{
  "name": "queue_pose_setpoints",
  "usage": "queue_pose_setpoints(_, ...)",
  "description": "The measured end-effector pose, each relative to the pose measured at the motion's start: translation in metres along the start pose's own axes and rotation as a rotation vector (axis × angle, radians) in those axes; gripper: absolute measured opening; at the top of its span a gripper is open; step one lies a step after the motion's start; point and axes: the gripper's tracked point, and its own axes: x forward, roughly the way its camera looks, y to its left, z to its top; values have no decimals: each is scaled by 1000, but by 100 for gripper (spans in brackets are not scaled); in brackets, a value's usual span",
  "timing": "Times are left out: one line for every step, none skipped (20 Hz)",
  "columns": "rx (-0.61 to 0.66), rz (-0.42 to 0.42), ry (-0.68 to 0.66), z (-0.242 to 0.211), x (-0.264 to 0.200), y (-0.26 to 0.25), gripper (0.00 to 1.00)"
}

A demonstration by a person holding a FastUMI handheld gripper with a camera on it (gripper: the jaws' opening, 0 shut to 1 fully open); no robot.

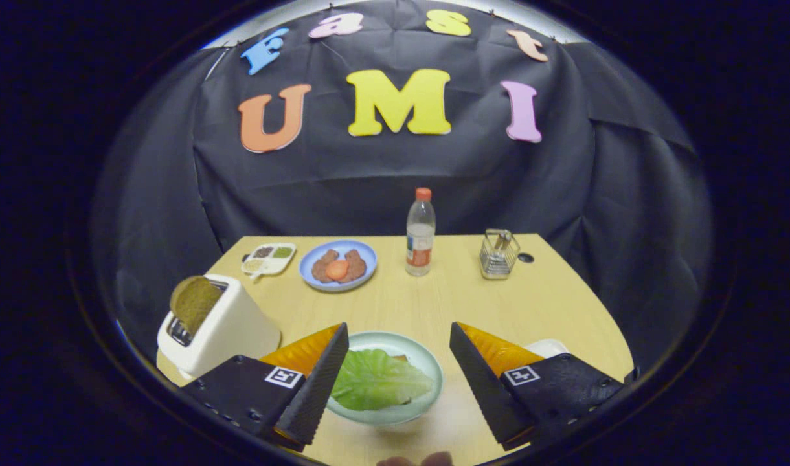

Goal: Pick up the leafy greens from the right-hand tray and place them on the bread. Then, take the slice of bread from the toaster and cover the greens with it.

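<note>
Since the greens already lie on the plate between the wide-open, empty gripper, next is the toast standing in the toaster beyond the left finger: light, stiff, crumbly, so pinch its exposed top gently.

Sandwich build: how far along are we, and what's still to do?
Done: the leafy greens already lie on the pale green plate between the fingers, with a bit of bread edge showing beneath them. In hand: nothing; the gripper is open and empty. Left: the slice of bread still stands in the white toaster, off to the left fingers' side, and must be taken out and laid over the greens.
</note>
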Motion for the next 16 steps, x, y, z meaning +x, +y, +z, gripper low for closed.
queue_pose_setpoints(-11,19,-32,13,-13,17,96)
queue_pose_setpoints(-15,43,-58,25,-24,36,96)
queue_pose_setpoints(-10,67,-74,33,-34,57,96)
queue_pose_setpoints(-2,91,-80,39,-42,77,96)
queue_pose_setpoints(10,117,-77,41,-48,100,96)
queue_pose_setpoints(14,143,-67,41,-51,122,96)
queue_pose_setpoints(9,167,-57,38,-52,143,96)
queue_pose_setpoints(1,185,-45,35,-50,162,96)
queue_pose_setpoints(-4,203,-22,28,-47,181,96)
queue_pose_setpoints(-12,217,0,21,-42,198,96)
queue_pose_setpoints(-26,216,17,13,-37,209,96)
queue_pose_setpoints(-44,205,37,5,-28,218,96)
queue_pose_setpoints(-51,199,61,-5,-19,225,95)
queue_pose_setpoints(-51,190,79,-12,-11,231,94)
queue_pose_setpoints(-49,175,95,-17,-3,235,92)
queue_pose_setpoints(-57,157,100,-19,5,235,90)
